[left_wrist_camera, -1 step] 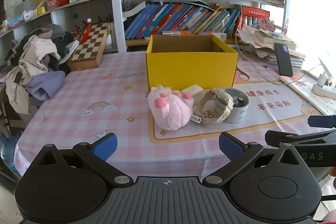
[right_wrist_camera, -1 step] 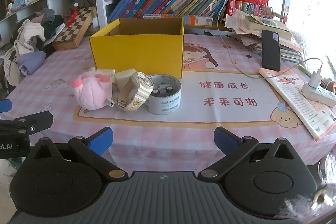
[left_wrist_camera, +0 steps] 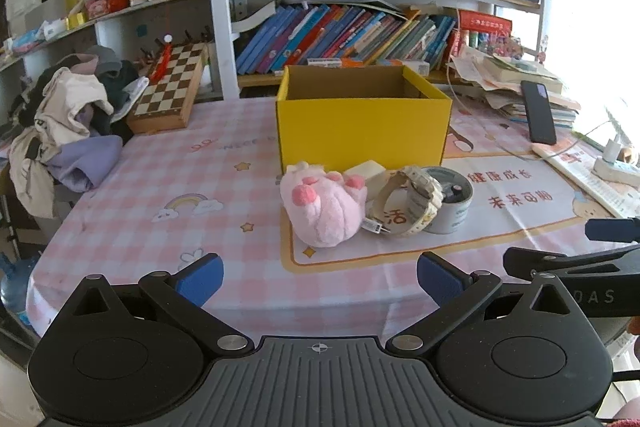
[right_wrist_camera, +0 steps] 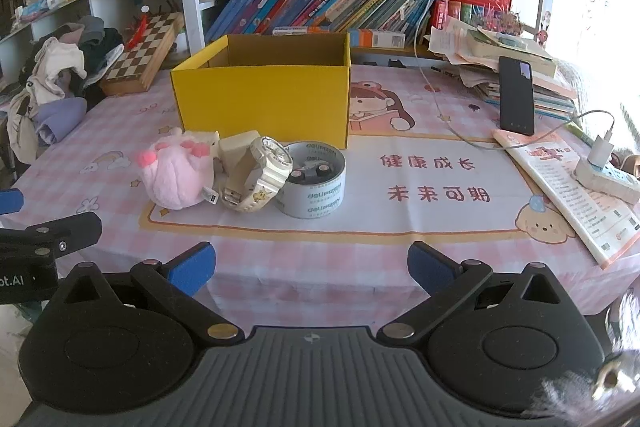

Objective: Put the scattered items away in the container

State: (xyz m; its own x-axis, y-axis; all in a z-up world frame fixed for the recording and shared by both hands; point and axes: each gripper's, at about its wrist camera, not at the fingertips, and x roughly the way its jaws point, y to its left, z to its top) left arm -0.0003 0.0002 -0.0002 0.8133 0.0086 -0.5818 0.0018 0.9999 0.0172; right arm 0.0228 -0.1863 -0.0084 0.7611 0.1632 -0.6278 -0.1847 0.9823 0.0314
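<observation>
The open yellow cardboard box [left_wrist_camera: 362, 123] stands straight ahead of the left gripper [left_wrist_camera: 320, 277], well beyond its two blue-padded fingers [left_wrist_camera: 200, 277], on the pink checked tablecloth [left_wrist_camera: 168, 187]. Between the box and the fingers, slightly toward the right finger, the scattered items lie in a tight cluster: a pink plush paw toy [left_wrist_camera: 322, 207], a cream rectangular block [left_wrist_camera: 366, 175] behind it, a cream plastic wristwatch [left_wrist_camera: 408, 201] leaning against the plush, and a white roll of tape [left_wrist_camera: 450, 201] touching the watch. The jaws are spread as wide as they go and hold nothing. The right gripper's black frame pokes in beyond the right finger. Far out past the left finger lie a heap of clothes [left_wrist_camera: 68, 131] and a wooden chessboard box [left_wrist_camera: 170, 93].

From the right wrist, the right gripper [right_wrist_camera: 312, 265] also stands fully spread and empty, its blue pads [right_wrist_camera: 432, 269] short of the table edge. The yellow box [right_wrist_camera: 260, 103] sits ahead and toward the left finger, with the plush paw [right_wrist_camera: 174, 173], cream block [right_wrist_camera: 236, 147], watch [right_wrist_camera: 260, 175] and tape roll [right_wrist_camera: 314, 183] in a row in front of it, also on the left finger's side. A black phone [right_wrist_camera: 516, 95] leans on a stack of books far off past the right finger.

Nothing differs from the earlier frame in either view: items, box and both grippers sit exactly as before.
</observation>
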